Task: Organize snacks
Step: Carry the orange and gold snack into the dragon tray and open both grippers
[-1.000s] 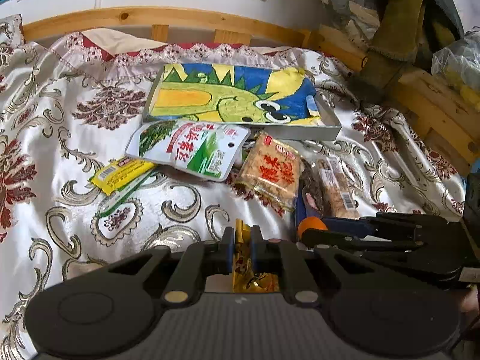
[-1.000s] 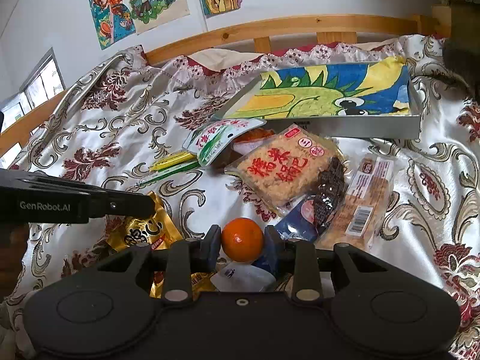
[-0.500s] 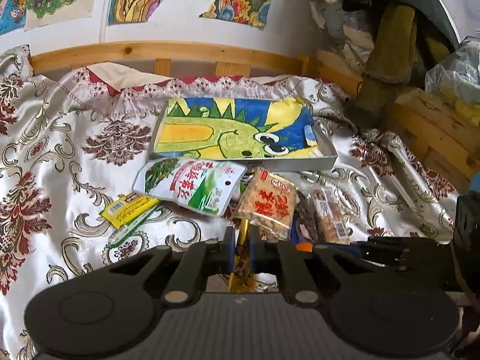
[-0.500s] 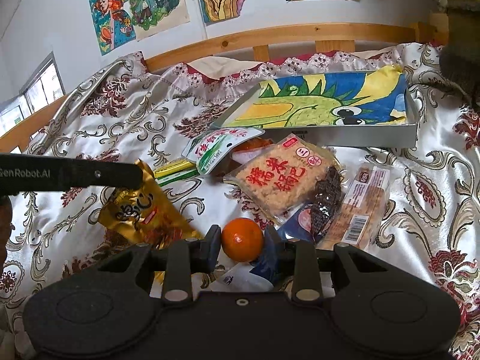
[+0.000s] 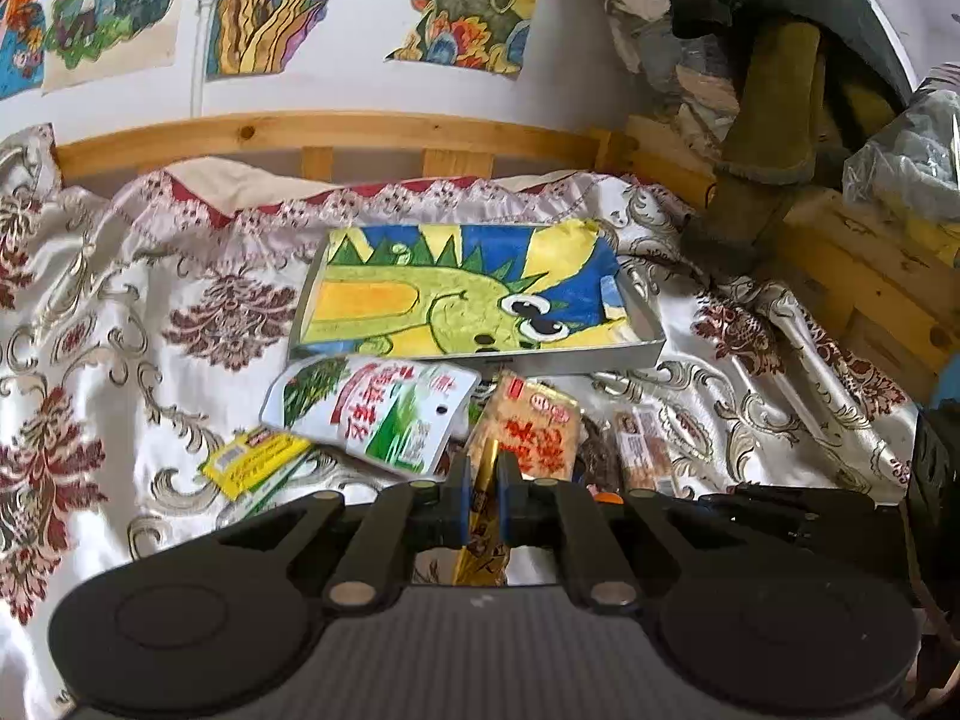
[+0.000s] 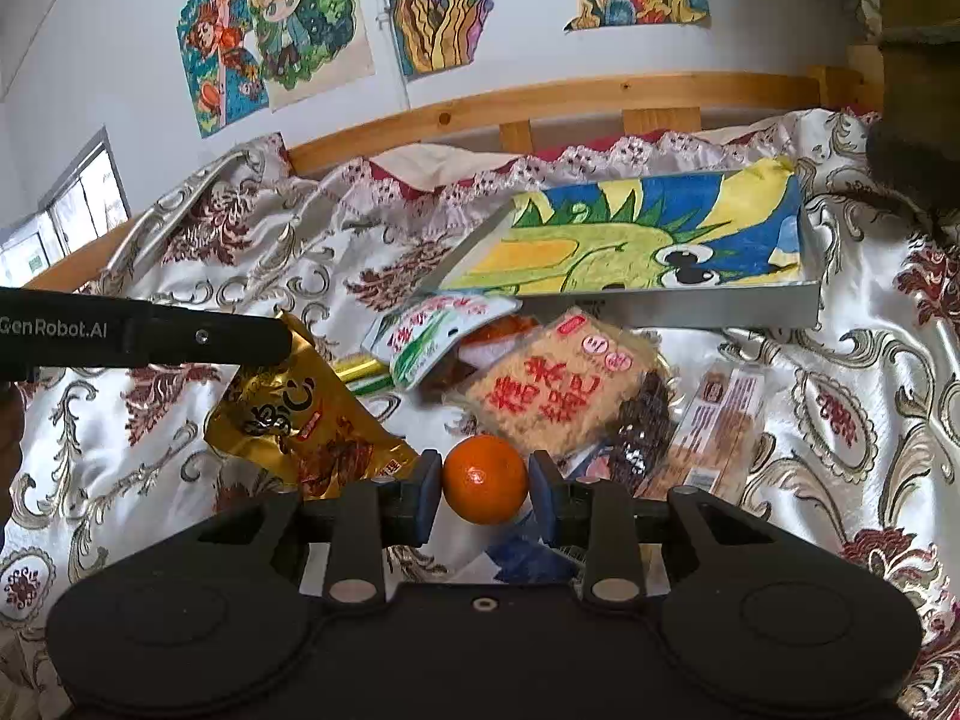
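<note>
My left gripper (image 5: 482,498) is shut on a gold snack packet (image 5: 485,519), which hangs off the bedspread; the right wrist view shows the same packet (image 6: 300,420) dangling from the left gripper (image 6: 282,343). My right gripper (image 6: 485,489) is shut on a small orange (image 6: 485,479), held just above the snack pile. Ahead lies a shallow metal tray (image 5: 651,330) lined with a green monster drawing. In front of it sit a white-green pouch (image 5: 378,408), an orange rice-cracker pack (image 5: 528,426), a dark snack pack (image 6: 645,414) and a clear wrapped bar (image 6: 717,420).
A yellow-green sachet (image 5: 255,462) lies left of the pouch. A patterned satin bedspread (image 5: 120,330) covers the bed, with a wooden rail (image 5: 360,132) behind. Boots and clutter (image 5: 762,138) stand at the right, and a blue wrapper (image 6: 528,558) lies under my right gripper.
My left gripper has risen with the gold packet, lifting it clear of the bedspread. The right gripper keeps the orange and has barely moved.
</note>
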### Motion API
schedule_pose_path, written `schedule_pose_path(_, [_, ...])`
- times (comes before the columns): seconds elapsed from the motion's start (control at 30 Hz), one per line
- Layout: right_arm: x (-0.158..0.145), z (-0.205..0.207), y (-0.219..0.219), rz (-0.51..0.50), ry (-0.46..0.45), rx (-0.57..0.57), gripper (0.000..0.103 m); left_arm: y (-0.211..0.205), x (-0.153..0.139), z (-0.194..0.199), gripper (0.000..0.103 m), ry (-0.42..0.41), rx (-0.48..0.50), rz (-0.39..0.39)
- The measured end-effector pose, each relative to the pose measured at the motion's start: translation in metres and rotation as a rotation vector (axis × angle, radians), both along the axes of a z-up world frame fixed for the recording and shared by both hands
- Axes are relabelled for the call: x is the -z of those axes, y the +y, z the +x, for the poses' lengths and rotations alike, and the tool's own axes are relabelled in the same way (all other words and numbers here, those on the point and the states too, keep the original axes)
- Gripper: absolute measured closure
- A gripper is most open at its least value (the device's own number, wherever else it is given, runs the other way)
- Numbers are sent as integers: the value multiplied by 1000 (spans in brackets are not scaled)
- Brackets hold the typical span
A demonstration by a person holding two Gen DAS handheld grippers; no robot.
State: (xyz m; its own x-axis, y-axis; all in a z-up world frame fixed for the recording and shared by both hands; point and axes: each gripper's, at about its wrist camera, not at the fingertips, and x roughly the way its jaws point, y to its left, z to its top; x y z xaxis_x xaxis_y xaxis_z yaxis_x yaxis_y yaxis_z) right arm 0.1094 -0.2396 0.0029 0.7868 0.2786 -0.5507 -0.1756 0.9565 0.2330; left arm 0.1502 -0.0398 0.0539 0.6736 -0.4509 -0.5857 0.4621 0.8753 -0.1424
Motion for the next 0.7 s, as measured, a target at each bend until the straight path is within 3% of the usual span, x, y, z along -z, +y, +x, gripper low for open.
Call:
schedule_pose_path(0.57, [-21,14,-32,17,-78,103,69,-45,-56,42,95,-114,28,-49])
schedule_pose_path(0.7, [-27,33,-45,-13,-101,113,69,-63,-59,67,95,-82,25,-82])
